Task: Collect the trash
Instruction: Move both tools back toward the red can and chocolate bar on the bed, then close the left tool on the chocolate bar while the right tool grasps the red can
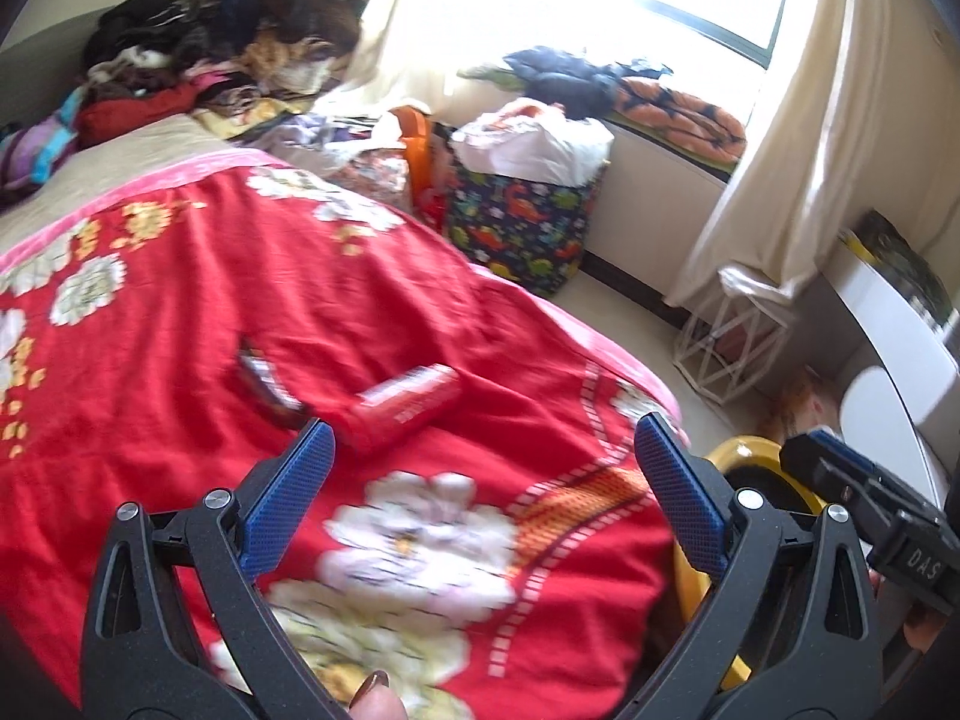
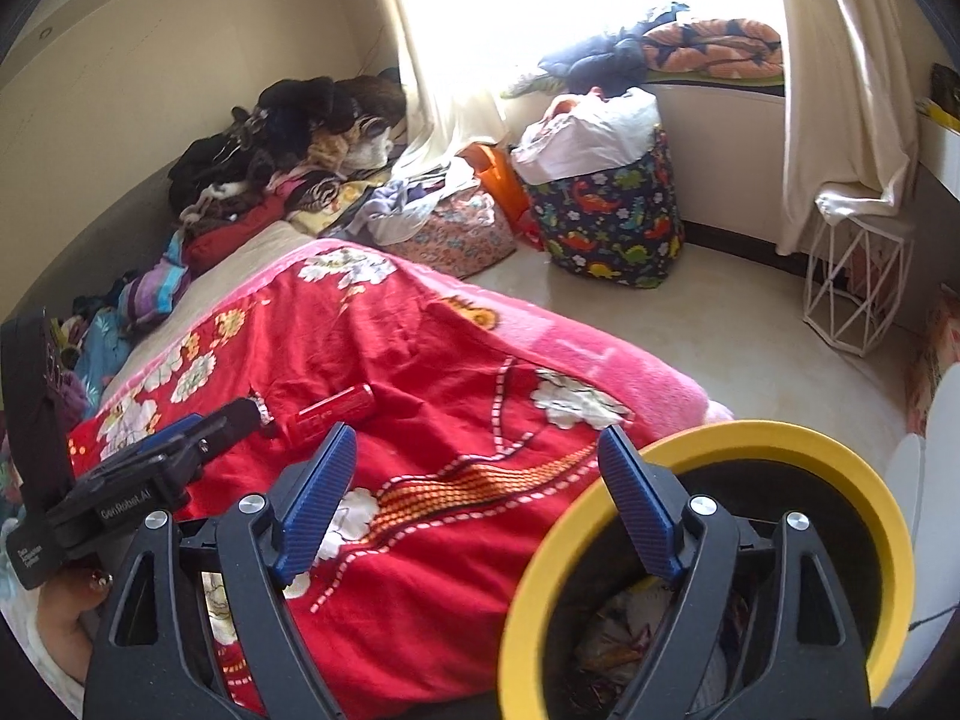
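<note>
Overhead, the left gripper [image 1: 483, 456] and right gripper [image 2: 477, 468] hover with jaws spread and empty above a red box [image 1: 405, 405] on the bed [image 1: 180, 312], a yellow-rimmed bin [image 2: 720, 438] at four o'clock.

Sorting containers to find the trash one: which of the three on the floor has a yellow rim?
The black bin with the yellow rim, beside the bed under the right tongs; the dinosaur-print bag is fabric, the wire basket white.

A home bedroom: blanketed bed [image 2: 420, 360], heaped clothes [image 2: 288, 144], curtained window [image 2: 540, 0].
</note>
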The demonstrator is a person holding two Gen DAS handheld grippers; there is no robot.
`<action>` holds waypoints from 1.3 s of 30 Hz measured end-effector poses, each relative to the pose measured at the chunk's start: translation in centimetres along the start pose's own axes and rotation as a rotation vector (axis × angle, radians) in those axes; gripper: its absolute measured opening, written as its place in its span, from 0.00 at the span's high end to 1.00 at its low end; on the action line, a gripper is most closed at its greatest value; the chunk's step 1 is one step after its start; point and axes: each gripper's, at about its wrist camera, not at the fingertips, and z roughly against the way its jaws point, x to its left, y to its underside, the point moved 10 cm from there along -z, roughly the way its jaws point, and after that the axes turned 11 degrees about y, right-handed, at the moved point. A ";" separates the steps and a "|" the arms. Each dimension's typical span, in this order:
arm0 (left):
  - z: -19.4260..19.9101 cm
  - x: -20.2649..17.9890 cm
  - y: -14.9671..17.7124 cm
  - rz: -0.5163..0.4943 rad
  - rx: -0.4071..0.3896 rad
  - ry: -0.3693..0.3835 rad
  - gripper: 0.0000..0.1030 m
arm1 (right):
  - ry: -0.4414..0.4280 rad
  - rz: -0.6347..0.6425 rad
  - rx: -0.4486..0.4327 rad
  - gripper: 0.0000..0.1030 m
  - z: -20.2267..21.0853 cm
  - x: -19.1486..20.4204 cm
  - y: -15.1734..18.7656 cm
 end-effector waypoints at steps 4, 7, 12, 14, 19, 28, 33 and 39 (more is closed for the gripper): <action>0.9 3.8 -0.8 0.061 -0.024 -0.040 0.11 | -0.032 0.024 0.032 0.22 -2.3 3.0 -0.3; 1.6 6.4 -1.2 0.101 -0.035 -0.069 0.11 | -0.042 0.047 0.052 0.22 -4.1 5.1 -0.6; 2.1 9.7 -1.3 0.157 -0.043 -0.094 0.11 | -0.052 0.073 0.091 0.22 -7.3 8.1 -0.8; 2.0 10.9 -1.1 0.182 -0.039 -0.092 0.11 | -0.056 0.079 0.111 0.22 -8.7 9.1 -0.8; 1.1 12.9 -0.9 0.237 -0.029 -0.071 0.19 | -0.060 0.100 0.158 0.22 -11.9 11.6 -0.3; -1.5 14.8 -0.1 0.334 0.023 -0.020 0.37 | -0.091 0.083 0.272 0.27 -17.0 14.4 1.5; -3.0 15.4 0.6 0.378 0.056 0.007 0.44 | -0.184 0.015 0.372 0.36 -19.3 15.7 2.7; -4.1 15.6 0.6 0.440 0.057 0.033 0.49 | -0.266 -0.029 0.392 0.48 -19.3 15.6 2.8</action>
